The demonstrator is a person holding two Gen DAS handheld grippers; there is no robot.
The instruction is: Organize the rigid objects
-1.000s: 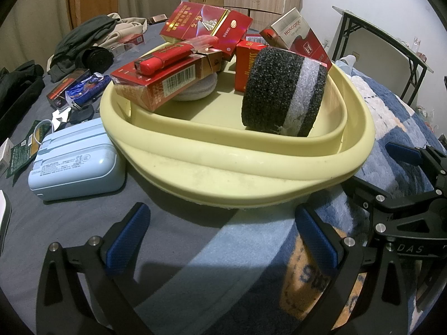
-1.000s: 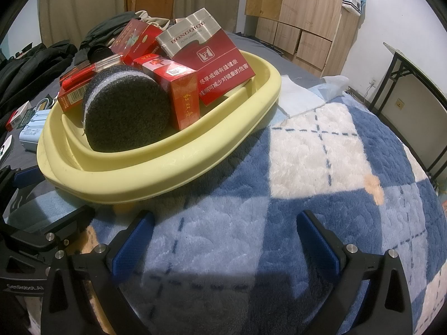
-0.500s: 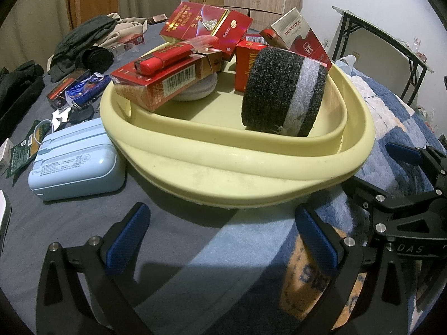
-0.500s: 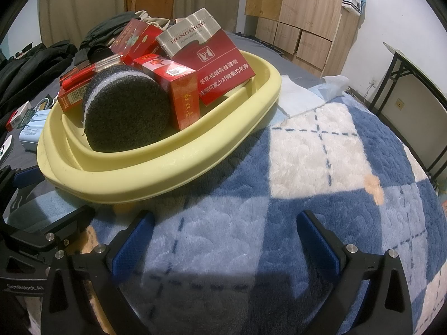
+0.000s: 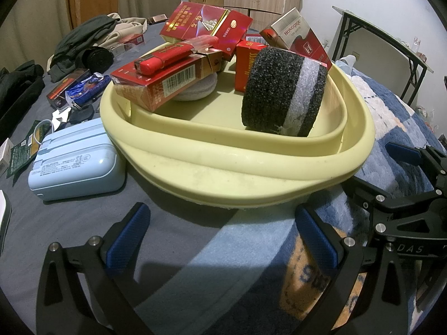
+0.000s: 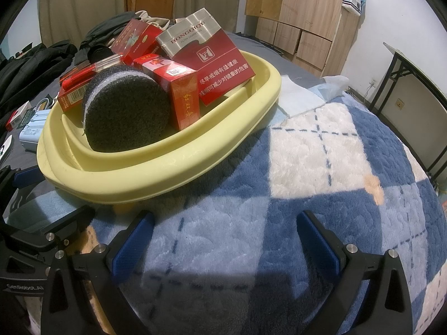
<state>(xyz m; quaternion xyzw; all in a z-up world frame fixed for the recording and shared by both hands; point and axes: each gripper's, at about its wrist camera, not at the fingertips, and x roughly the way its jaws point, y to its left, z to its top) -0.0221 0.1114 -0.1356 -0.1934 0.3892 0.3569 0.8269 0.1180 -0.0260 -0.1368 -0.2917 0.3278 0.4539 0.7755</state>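
Note:
A pale yellow basin (image 5: pixel 251 167) (image 6: pixel 156 167) sits on a bed and holds several red cigarette packs (image 5: pixel 159 86) (image 6: pixel 215 64), a red lighter (image 5: pixel 173 55) and a black foam roll with a white band (image 5: pixel 282 95) (image 6: pixel 125 117). My left gripper (image 5: pixel 220 240) is open, low before the basin's near rim, holding nothing. My right gripper (image 6: pixel 223 237) is open too, over the blue checked blanket (image 6: pixel 321 167) to the basin's right, and also empty. Each gripper shows at the edge of the other's view.
A light blue case (image 5: pixel 75 162) lies left of the basin. More packs and a blue wrapper (image 5: pixel 81 89) lie beyond it, with dark clothes (image 5: pixel 83 36) at the back. A folding table (image 5: pixel 391 44) stands at the right, wooden cabinets (image 6: pixel 301 14) behind.

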